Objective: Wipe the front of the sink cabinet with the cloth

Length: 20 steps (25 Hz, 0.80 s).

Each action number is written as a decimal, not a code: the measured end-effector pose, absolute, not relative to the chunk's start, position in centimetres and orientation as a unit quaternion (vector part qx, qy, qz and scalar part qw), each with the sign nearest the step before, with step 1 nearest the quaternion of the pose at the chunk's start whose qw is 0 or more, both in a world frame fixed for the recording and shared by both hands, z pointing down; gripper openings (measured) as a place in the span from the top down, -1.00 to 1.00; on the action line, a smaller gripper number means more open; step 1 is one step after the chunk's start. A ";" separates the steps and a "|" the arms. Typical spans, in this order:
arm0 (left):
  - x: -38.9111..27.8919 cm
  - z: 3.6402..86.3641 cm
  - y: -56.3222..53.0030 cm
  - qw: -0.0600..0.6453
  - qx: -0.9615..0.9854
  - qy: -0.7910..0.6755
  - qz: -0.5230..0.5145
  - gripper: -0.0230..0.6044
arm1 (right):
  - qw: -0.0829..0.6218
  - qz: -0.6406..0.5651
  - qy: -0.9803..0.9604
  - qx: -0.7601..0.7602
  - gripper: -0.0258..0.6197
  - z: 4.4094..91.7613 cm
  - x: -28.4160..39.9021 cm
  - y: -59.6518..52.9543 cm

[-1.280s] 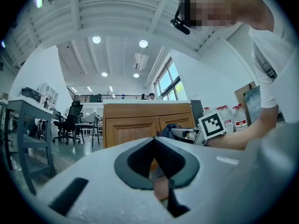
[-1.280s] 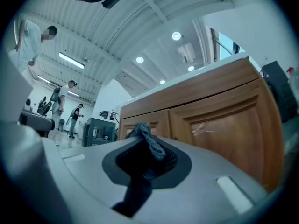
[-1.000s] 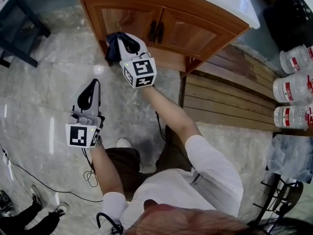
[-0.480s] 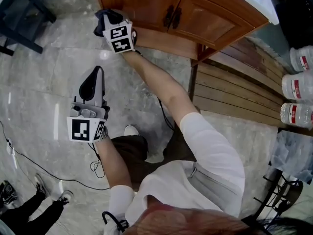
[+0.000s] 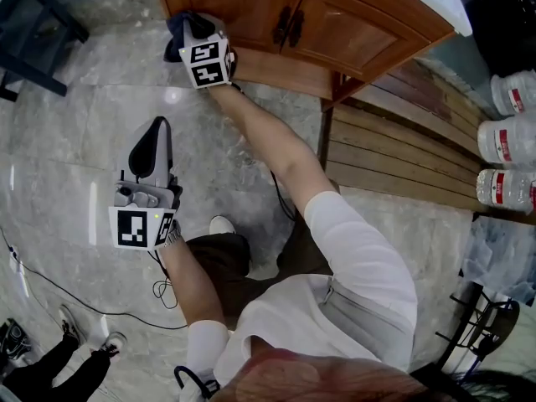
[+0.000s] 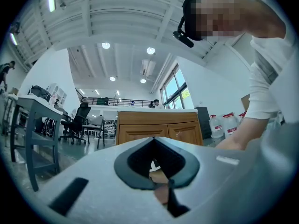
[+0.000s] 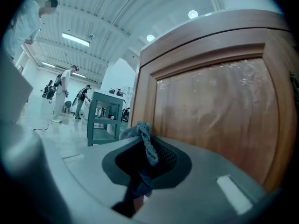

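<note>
Jaws shut tight on a dark, loosely knitted cloth in the right gripper, bunched at the lower left corner of the glossy, panelled wooden sink cabinet with its 2 doors; left gripper jaws closed flat together, empty, over polished veined stone floor, well apart.

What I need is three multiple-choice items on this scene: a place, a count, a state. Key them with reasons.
1. Where is the cloth? A on the floor; B at the cabinet front; C on the countertop.
2. How many doors has the cabinet? A one; B two; C four.
3. The left gripper is: A open; B shut on the cloth; C shut, empty.
Key: 1 B, the right gripper holds it there; 2 B, two panels, each with a handle; 3 C, its jaws meet on nothing.
</note>
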<state>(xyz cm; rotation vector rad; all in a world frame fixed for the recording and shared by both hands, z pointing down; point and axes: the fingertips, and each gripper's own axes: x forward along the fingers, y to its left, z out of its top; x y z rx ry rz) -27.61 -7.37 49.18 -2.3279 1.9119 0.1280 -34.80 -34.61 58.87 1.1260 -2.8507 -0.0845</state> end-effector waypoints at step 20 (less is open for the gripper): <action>-26.3 50.2 -9.0 0.055 -0.787 0.615 0.018 0.92 | 0.023 -0.026 -0.901 0.432 0.79 61.5 -20.3 -36.5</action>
